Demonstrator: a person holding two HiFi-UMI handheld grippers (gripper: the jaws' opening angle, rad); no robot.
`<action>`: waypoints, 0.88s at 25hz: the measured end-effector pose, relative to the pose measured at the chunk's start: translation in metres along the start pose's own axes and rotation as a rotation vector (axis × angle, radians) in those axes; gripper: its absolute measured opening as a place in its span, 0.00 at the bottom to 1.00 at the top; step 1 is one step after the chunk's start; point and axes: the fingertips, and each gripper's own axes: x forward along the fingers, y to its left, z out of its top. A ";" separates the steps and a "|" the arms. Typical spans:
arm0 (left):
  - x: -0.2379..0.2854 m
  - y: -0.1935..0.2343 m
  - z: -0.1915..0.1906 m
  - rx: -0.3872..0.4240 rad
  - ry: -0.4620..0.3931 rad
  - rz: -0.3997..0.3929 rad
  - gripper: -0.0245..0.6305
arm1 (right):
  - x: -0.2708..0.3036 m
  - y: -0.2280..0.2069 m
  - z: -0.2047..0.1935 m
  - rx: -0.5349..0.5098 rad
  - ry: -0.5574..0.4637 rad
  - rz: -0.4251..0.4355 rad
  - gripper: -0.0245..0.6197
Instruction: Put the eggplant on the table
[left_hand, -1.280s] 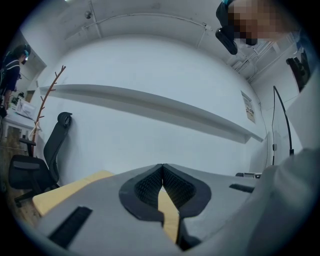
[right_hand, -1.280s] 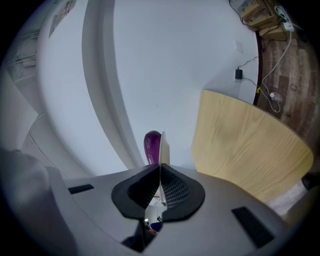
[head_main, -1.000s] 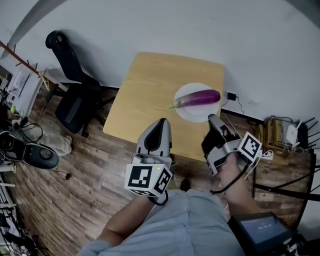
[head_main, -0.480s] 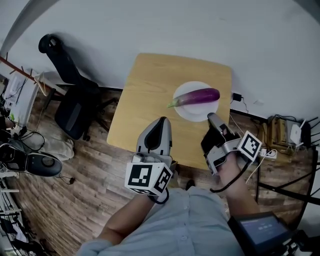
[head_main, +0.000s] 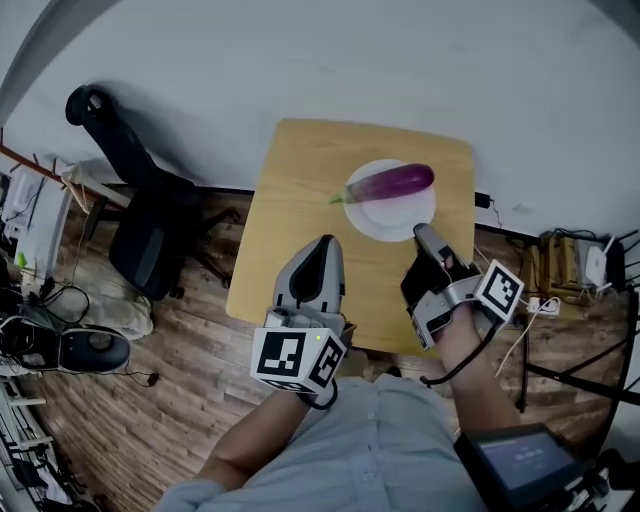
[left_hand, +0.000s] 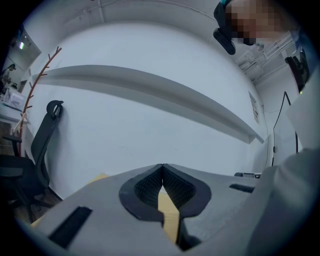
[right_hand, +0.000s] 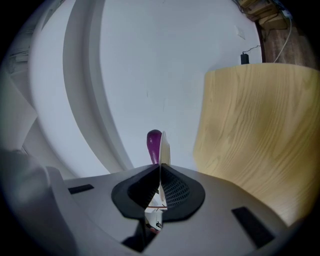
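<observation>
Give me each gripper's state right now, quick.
Left gripper: closed, nothing between its jaws.
Right gripper: closed on the rim of the white plate, which carries the eggplant.

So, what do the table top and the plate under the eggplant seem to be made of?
The table top looks like light wood or wood-pattern laminate: pale yellow with visible grain, matte. The plate looks like white ceramic or plastic, smooth and plain; which one, I cannot tell.
</observation>
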 end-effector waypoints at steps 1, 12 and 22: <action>0.003 0.004 0.001 0.002 0.001 -0.008 0.05 | 0.005 0.000 -0.001 -0.003 -0.003 0.004 0.05; 0.019 0.051 0.004 0.032 0.032 -0.037 0.05 | 0.057 -0.015 -0.016 0.009 -0.029 0.024 0.05; 0.022 0.070 0.001 0.028 0.036 -0.025 0.05 | 0.073 -0.029 -0.019 0.006 -0.018 0.007 0.05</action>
